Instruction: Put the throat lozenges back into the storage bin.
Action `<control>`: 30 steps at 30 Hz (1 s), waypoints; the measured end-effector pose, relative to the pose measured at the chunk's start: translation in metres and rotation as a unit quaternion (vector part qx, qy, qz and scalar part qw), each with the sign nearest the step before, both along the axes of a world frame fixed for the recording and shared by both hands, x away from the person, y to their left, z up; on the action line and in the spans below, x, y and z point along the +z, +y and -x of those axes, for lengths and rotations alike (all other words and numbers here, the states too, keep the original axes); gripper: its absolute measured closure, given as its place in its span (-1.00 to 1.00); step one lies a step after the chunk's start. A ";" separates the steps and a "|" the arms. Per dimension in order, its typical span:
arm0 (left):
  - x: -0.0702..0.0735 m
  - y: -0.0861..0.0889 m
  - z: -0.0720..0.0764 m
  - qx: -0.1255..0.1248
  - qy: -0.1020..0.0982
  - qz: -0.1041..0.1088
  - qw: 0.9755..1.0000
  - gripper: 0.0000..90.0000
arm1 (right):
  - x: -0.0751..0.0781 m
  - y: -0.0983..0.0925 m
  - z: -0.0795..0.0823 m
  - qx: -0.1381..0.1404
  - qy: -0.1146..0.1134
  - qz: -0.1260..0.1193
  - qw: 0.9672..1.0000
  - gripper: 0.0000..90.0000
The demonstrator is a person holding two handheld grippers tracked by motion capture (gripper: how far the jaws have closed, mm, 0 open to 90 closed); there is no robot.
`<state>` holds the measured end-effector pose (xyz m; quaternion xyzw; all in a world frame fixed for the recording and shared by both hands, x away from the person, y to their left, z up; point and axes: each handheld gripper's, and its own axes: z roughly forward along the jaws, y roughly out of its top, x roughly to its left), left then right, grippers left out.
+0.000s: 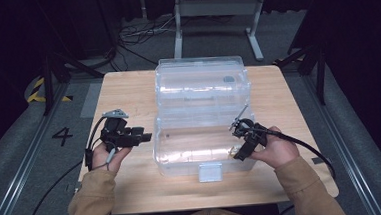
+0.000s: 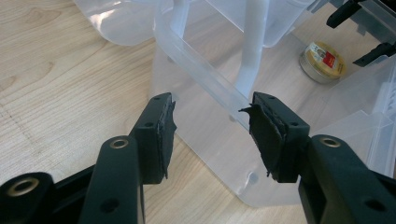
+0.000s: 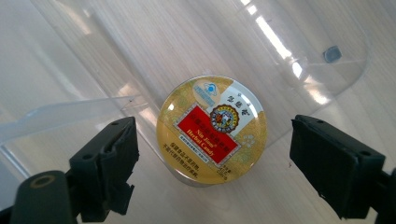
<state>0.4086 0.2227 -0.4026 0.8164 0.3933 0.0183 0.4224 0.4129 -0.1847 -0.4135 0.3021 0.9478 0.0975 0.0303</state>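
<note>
A round gold candy tin (image 3: 212, 135) with a red label lies flat on the floor of a clear plastic box (image 1: 156, 144) in the middle of the table. My right gripper (image 3: 215, 135) reaches down into the box at its right end and stands open. The tin sits between its jaws, with a gap to each pad. The tin (image 2: 322, 62) also appears through the box wall in the left gripper view. My left gripper (image 2: 212, 126) is open and holds nothing. It points at the box's left wall from just outside.
The box's clear lid (image 1: 202, 84) is folded back flat behind it. A grey latch (image 1: 210, 172) hangs on the box's near wall. The wooden table (image 1: 127, 91) is bare around the box. A metal stand and cables occupy the floor beyond.
</note>
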 end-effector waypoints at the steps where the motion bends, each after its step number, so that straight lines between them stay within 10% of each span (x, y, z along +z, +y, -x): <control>1: 0.000 0.000 0.000 0.000 0.000 0.000 1.000 0.12 | 0.000 0.000 0.000 0.000 0.000 -0.001 1.000 -0.65; 10: 0.001 0.000 0.001 0.003 -0.001 0.004 1.000 0.12 | 0.002 -0.001 0.001 0.005 -0.006 0.000 1.000 -0.66; 20: 0.002 -0.001 0.001 -0.002 -0.005 0.003 1.000 0.12 | 0.021 -0.014 0.006 -0.005 -0.041 -0.052 0.998 -0.47; 30: 0.005 -0.004 0.003 -0.008 -0.008 0.004 1.000 0.11 | 0.049 -0.044 0.008 -0.022 -0.071 -0.160 0.984 0.14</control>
